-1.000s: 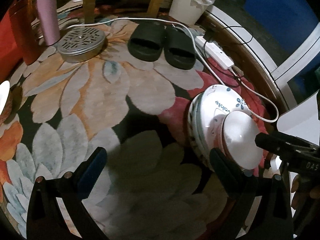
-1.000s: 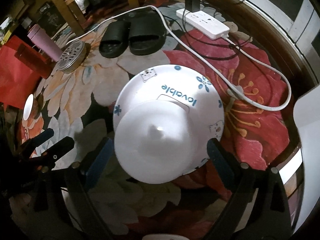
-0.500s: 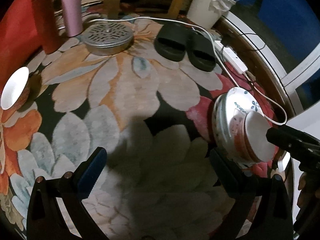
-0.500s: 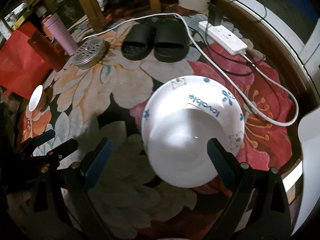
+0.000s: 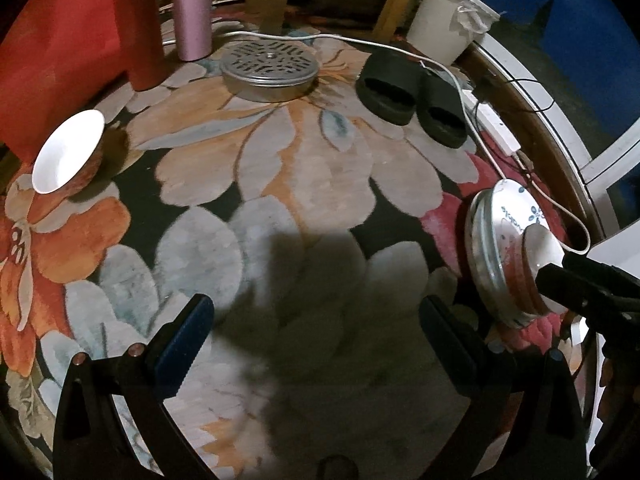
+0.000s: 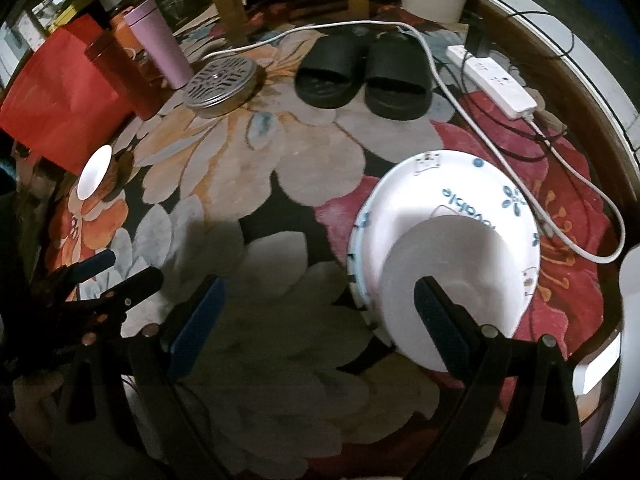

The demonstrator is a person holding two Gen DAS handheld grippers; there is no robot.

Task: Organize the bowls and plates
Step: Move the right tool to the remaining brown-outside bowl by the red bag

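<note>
Both tools stand wide and carry nothing. The left tool [image 5: 314, 342] hangs over bare rug [image 5: 280, 184], its blue-padded fingers [image 5: 180, 346] spread over a grey petal. The right tool [image 6: 320, 330] is just as wide, one finger [image 6: 438, 324] crossing in front of the small bowl [image 6: 448, 280].

That bowl sits in the printed plate [image 6: 472, 200] on the red flower at the rug's right side. From the left wrist view the plate looks like the top of a short stack of plates [image 5: 486, 256], though the edge-on angle leaves the count unsure. Nesting small inside large keeps the pile compact, which suits the task.

Well apart, at the rug's far left edge, a lone white bowl [image 5: 66, 152] rests beside the red bag [image 5: 52, 52]. It reads as the piece not yet gathered, and the left tool is the nearer one to it.

Farther off lie the perforated metal tin [image 5: 270, 70], black slippers [image 6: 362, 74], power strip [image 6: 502, 80] and cable [image 6: 520, 176], all clear of the crockery.
</note>
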